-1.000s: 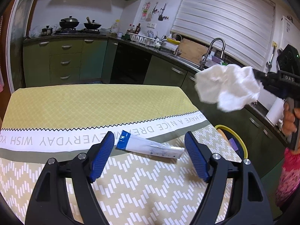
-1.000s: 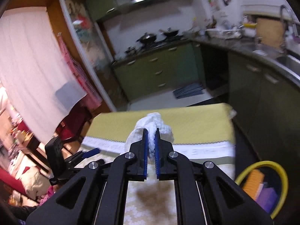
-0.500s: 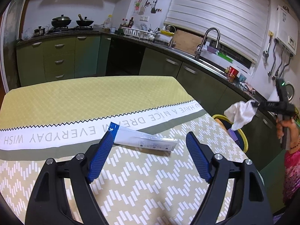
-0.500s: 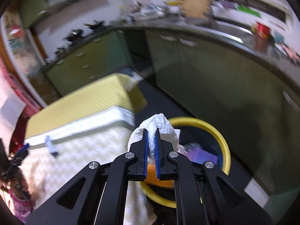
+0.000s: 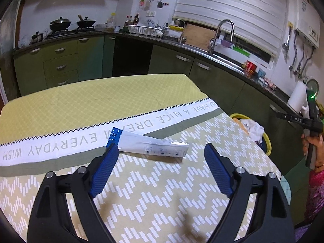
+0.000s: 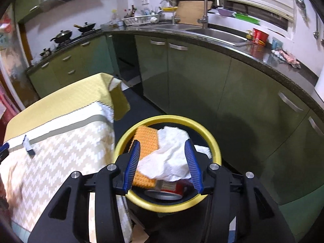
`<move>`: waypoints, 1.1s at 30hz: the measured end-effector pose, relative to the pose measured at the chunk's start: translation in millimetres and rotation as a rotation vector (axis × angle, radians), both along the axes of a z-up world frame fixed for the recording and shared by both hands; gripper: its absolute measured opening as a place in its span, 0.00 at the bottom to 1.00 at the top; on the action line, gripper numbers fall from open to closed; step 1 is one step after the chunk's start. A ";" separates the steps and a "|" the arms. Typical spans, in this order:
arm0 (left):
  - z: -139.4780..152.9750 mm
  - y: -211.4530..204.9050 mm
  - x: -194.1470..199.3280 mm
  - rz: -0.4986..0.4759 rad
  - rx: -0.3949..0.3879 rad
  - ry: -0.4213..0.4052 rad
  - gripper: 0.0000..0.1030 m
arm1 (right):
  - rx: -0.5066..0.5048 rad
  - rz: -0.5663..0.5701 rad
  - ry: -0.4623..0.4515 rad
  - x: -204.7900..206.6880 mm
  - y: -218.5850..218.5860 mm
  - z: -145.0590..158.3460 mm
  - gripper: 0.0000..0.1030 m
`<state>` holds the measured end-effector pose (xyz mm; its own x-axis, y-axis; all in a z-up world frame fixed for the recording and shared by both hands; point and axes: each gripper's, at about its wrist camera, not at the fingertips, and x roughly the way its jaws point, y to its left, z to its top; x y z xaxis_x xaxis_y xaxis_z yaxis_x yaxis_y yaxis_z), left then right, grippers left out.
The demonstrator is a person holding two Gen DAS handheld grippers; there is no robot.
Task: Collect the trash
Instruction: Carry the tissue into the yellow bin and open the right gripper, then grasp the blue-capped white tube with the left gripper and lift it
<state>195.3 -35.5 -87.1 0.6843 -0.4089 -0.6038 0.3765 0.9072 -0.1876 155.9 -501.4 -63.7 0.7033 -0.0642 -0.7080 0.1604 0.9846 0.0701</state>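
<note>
Nearest, the right gripper [image 6: 163,162] hangs over the yellow-rimmed bin [image 6: 216,147]; its jaws are opening, blue pads standing apart. White crumpled tissue [image 6: 168,162] sits between the pads in that view; whether it touches either pad I cannot tell, but it is not pinched. Under and beside the tissue in the bin: an orange textured piece [image 6: 146,141] to the left, a red-labelled can [image 6: 172,188] nearer the camera.

Left gripper [image 5: 160,158] is held low over the table [image 5: 162,202], jaws widening, nothing gripped. Just beyond its fingertips lies a long white wrapper with a blue end [image 5: 149,144], flat on the patterned cloth, the blue end toward the left and overlapping the white lettered band. The left pad's tip appears close to that blue end; contact not clear.

Farther right in the left view, the bin stands off the table's right edge, tissue showing inside. A hand [image 5: 312,143] holds the right gripper's handle at the right margin.

Far side: green cabinets [image 5: 60,62], sink tap [image 5: 222,34], pans on the stove [image 5: 70,23].
</note>
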 end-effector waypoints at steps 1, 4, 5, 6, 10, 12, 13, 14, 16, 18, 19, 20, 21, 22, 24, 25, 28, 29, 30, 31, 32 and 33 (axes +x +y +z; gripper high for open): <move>0.6 -2.6 0.2 -0.003 0.008 0.004 0.79 | 0.003 0.008 0.000 -2.6 6.4 1.3 0.45; -0.4 -7.7 4.0 0.000 0.007 0.058 0.79 | 0.020 0.029 0.001 -4.3 15.3 -1.2 0.45; -1.7 -9.3 5.8 0.000 -0.004 0.082 0.79 | 0.027 0.036 0.002 -4.3 16.0 -2.9 0.45; -2.9 -11.6 8.1 -0.001 -0.020 0.109 0.79 | 0.033 0.043 0.002 -4.0 16.6 -4.4 0.45; -2.4 -24.9 13.2 0.037 -0.022 0.144 0.79 | 0.051 0.063 0.008 -1.6 16.3 -11.6 0.45; -1.3 -35.0 19.3 0.081 -0.024 0.158 0.79 | 0.060 0.072 0.011 -0.3 15.4 -14.4 0.45; -1.8 -39.9 23.3 0.103 -0.021 0.168 0.79 | 0.067 0.077 0.012 0.3 15.2 -16.0 0.45; -3.0 -43.8 27.8 0.137 -0.012 0.180 0.79 | 0.072 0.081 0.013 0.4 14.5 -17.4 0.45; -8.6 -46.9 40.8 0.242 -0.015 0.237 0.79 | 0.077 0.090 0.015 1.2 15.0 -19.6 0.45; -17.3 -46.0 53.1 0.295 -0.071 0.324 0.79 | 0.083 0.105 0.013 1.4 15.4 -21.8 0.45; -21.7 -45.9 58.9 0.334 -0.088 0.368 0.79 | 0.086 0.111 0.012 1.1 15.4 -22.5 0.45; -23.1 -46.2 61.6 0.358 -0.091 0.384 0.79 | 0.090 0.115 0.011 1.0 14.8 -24.8 0.45; -23.3 -46.8 63.3 0.382 -0.086 0.390 0.79 | 0.095 0.119 0.009 0.9 13.8 -25.9 0.45; -23.1 -47.2 63.7 0.415 -0.076 0.394 0.79 | 0.102 0.122 0.007 1.4 12.0 -27.2 0.45; -24.0 -46.6 63.1 0.457 -0.068 0.406 0.79 | 0.114 0.126 0.007 2.5 8.4 -30.2 0.46; -25.2 -45.5 62.0 0.483 -0.067 0.418 0.79 | 0.120 0.128 0.008 3.5 6.1 -31.9 0.46; -28.6 -45.3 61.9 0.526 -0.072 0.460 0.79 | 0.144 0.133 0.007 6.7 0.3 -37.6 0.46; -29.8 -44.9 61.4 0.534 -0.072 0.474 0.79 | 0.150 0.135 0.005 7.8 -0.3 -39.3 0.46; -30.5 -45.4 62.2 0.540 -0.071 0.484 0.79 | 0.156 0.139 0.004 8.7 -1.2 -40.7 0.46; -31.9 -45.5 63.6 0.547 -0.069 0.497 0.79 | 0.161 0.141 0.003 9.1 -1.6 -41.6 0.46; -32.9 -46.3 64.8 0.551 -0.067 0.506 0.79 | 0.168 0.146 0.000 9.6 -2.3 -42.7 0.46; -34.3 -45.1 65.9 0.555 -0.064 0.517 0.79 | 0.171 0.149 -0.002 9.8 -2.4 -43.2 0.46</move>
